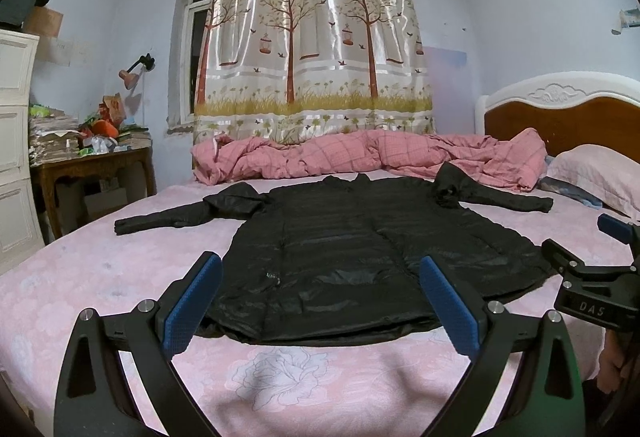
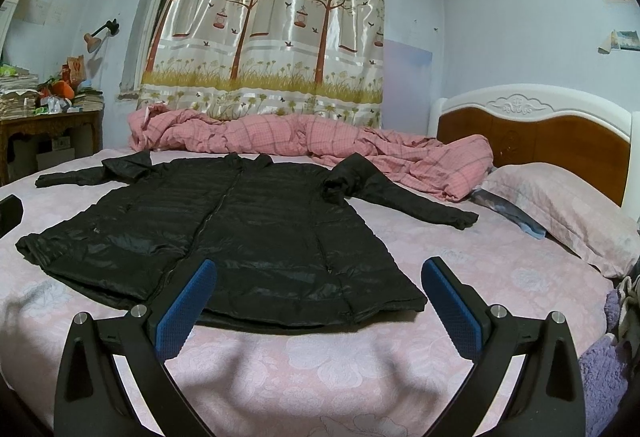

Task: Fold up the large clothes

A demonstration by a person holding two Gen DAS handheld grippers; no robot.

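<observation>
Jacket (image 2: 224,229) flat on bed (image 2: 320,377), unfolded. Left gripper (image 1: 320,301) and right gripper (image 2: 320,301) hover with jaws apart, empty. Next, probably: grab a sleeve, fold inward.

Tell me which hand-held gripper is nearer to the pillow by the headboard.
Right. The right hand-held gripper hovers open at the black jacket's hem, on the pillow's side. The left hand-held gripper, also open, is farther left along the hem.

Bare pink bedsheet (image 2: 320,369) in front of the black puffer jacket (image 2: 240,229) & either side; rumpled pink quilt (image 2: 320,141) blocks behind, pillow (image 2: 568,209) at right.
</observation>
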